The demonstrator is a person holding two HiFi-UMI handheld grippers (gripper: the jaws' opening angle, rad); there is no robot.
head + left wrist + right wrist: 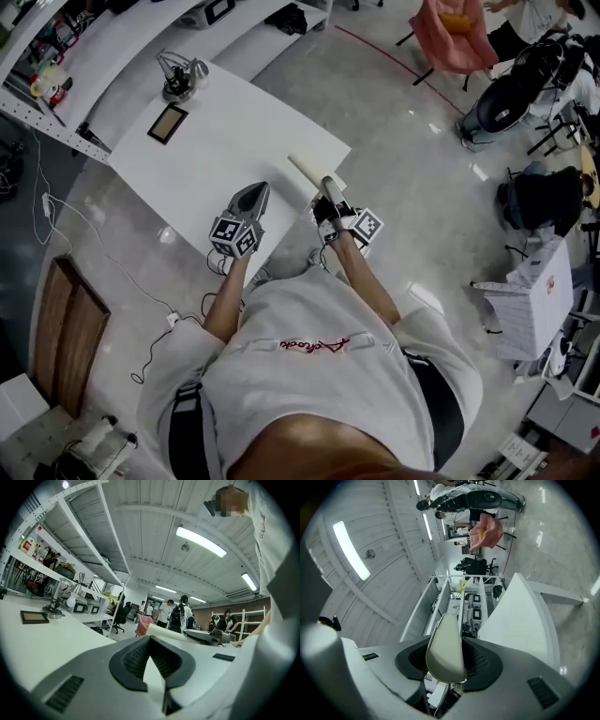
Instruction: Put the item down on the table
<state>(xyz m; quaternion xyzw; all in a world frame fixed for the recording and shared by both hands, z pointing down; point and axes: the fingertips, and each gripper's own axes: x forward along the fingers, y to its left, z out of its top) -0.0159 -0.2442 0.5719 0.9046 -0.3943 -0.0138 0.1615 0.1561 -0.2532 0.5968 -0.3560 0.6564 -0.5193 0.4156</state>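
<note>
Right gripper (446, 645) clamping cream roll (303, 169), left gripper (150, 640) closed

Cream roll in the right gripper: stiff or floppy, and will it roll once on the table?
Likely stiff: the cream roll sticks out straight past the right gripper without sagging. Probably light, since one end grip carries it. Its rounded form may let it roll on the flat white table, though the end looks flattened.

Cream roll (304, 170): near end buried between the jaws of the right gripper (327, 187); we cannot tell whether it touches the table (234, 122).
Flat dark object (168, 123) ahead of left gripper (253, 192): too small for us to name.
</note>
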